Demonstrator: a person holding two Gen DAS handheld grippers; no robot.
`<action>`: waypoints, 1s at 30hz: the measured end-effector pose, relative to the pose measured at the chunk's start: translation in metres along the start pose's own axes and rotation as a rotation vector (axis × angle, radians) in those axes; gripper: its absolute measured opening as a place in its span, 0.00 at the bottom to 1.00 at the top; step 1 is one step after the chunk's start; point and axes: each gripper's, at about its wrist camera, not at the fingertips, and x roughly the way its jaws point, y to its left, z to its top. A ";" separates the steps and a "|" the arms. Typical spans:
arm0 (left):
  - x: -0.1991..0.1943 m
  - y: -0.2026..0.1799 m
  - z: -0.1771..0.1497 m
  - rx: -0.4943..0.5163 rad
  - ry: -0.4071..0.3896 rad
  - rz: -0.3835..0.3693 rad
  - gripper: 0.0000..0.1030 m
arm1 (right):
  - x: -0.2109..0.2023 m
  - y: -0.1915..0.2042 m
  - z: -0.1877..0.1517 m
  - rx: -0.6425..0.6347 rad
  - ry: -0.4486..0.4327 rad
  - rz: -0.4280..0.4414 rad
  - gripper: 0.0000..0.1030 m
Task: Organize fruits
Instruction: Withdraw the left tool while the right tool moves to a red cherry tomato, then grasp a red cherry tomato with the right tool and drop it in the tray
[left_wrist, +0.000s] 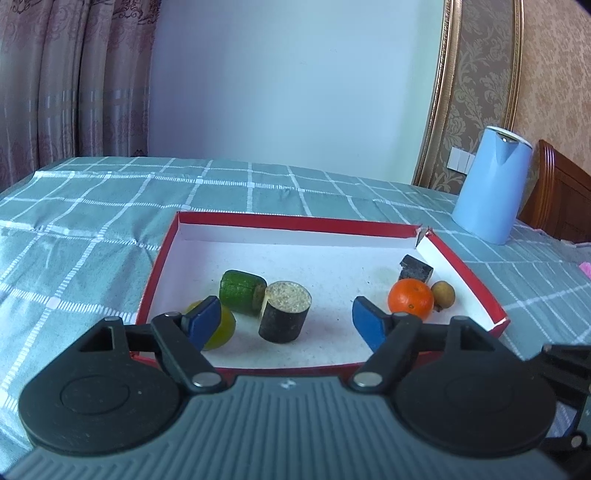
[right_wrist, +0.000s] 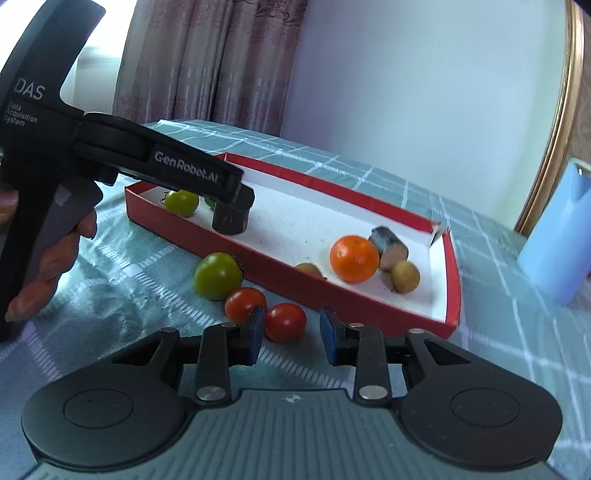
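Note:
A red box (left_wrist: 295, 223) with a white floor lies on the checked cloth. My left gripper (left_wrist: 288, 323) stands open over its near edge; a black cylinder piece (left_wrist: 284, 317) sits between the blue fingers, untouched. A green cucumber piece (left_wrist: 240, 297) lies behind it, and a yellow-green tomato (left_wrist: 221, 328) is half hidden by the left finger. An orange (left_wrist: 410, 303), a small brown fruit (left_wrist: 443, 293) and a dark block (left_wrist: 415, 268) rest at the right. My right gripper (right_wrist: 292, 334) is narrowly open outside the box (right_wrist: 288, 284), a red tomato (right_wrist: 285, 322) just ahead between its fingers.
A second red tomato (right_wrist: 243, 304) and a green tomato (right_wrist: 218, 275) lie on the cloth by the box's front wall. A blue kettle (left_wrist: 491, 188) stands at the back right, beside a wooden chair (left_wrist: 557, 199). A hand (right_wrist: 55, 258) holds the left tool.

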 end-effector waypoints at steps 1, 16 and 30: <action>-0.001 0.000 -0.001 0.007 0.000 0.000 0.75 | -0.003 0.000 0.000 -0.015 0.014 -0.008 0.38; -0.008 -0.004 -0.007 0.040 -0.005 -0.025 0.83 | 0.012 -0.007 -0.002 0.063 0.040 0.006 0.26; -0.007 -0.002 -0.007 0.026 -0.002 -0.014 0.88 | -0.016 -0.035 -0.005 0.185 -0.045 -0.005 0.25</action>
